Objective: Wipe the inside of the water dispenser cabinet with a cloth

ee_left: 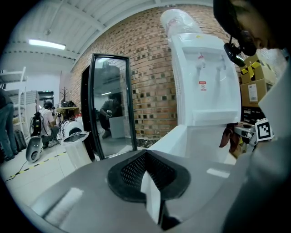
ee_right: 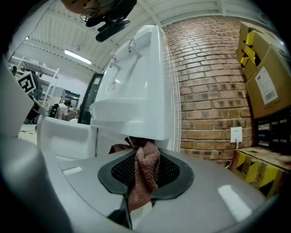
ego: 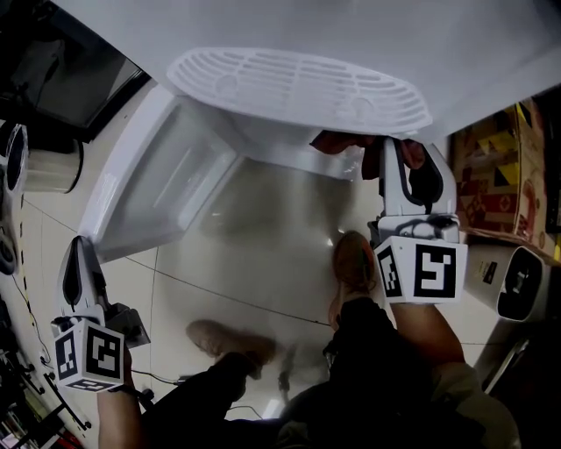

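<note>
Industrial workshop or warehouse hall. A bare brick wall stands behind the water dispenser. Cardboard boxes are stacked to its right. A fluorescent tube hangs under the ribbed roof to its left.

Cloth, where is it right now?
The cloth is clamped in the right gripper. In the head view it sits at upper right, just under the edge of the water dispenser's drip tray.

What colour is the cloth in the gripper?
Reddish brown. The cloth shows best in the right gripper view.
</note>
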Motion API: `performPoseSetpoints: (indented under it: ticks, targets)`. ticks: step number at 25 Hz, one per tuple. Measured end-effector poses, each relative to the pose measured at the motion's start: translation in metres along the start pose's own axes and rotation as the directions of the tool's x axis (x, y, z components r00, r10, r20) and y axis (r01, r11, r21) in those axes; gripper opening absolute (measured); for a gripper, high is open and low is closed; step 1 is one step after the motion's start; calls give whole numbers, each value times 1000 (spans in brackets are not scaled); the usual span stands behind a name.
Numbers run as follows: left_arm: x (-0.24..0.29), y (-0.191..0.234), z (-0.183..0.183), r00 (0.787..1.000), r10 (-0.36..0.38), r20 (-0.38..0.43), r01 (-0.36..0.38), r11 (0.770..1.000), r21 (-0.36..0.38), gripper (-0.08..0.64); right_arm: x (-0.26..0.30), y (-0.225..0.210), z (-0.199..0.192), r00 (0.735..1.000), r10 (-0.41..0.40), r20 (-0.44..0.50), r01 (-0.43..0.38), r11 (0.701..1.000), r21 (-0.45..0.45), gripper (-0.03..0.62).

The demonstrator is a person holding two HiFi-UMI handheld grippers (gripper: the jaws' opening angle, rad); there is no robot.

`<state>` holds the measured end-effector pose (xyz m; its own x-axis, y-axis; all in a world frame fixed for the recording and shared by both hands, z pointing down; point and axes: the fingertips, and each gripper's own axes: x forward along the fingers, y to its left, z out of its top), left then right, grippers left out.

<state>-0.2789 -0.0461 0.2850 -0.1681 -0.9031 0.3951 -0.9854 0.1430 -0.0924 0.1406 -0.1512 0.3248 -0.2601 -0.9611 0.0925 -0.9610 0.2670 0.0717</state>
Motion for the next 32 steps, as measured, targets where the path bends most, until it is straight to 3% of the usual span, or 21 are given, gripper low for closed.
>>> performPoseSetpoints:
  ticks: [12, 16, 21, 26, 32]
  targets:
    - [2, 1, 1, 1000, 12, -1, -12, 1000, 4, 0, -16, 11, -22, 1000, -2, -9, 0, 976, -218, 104]
    - [1, 1, 1, 1000, 19, 1, -19, 1000, 4, 0, 2, 6, -55, 997, -19, -74, 2, 974, -225, 104]
    - [3, 2, 2, 1000, 22, 5, -22, 1000, 5, 0, 16, 14, -118, 979, -13, -204, -22, 985, -170, 103]
    - [4, 3, 1, 1000, 21, 5, -21, 1000, 4, 0, 25, 21, -179, 940, -2, -340, -66, 980, -186, 103]
    - [5, 4, 1, 1000, 15, 7, -15, 1000, 2, 0, 29, 27, -252, 858, 1, -513, -135, 965, -223, 103]
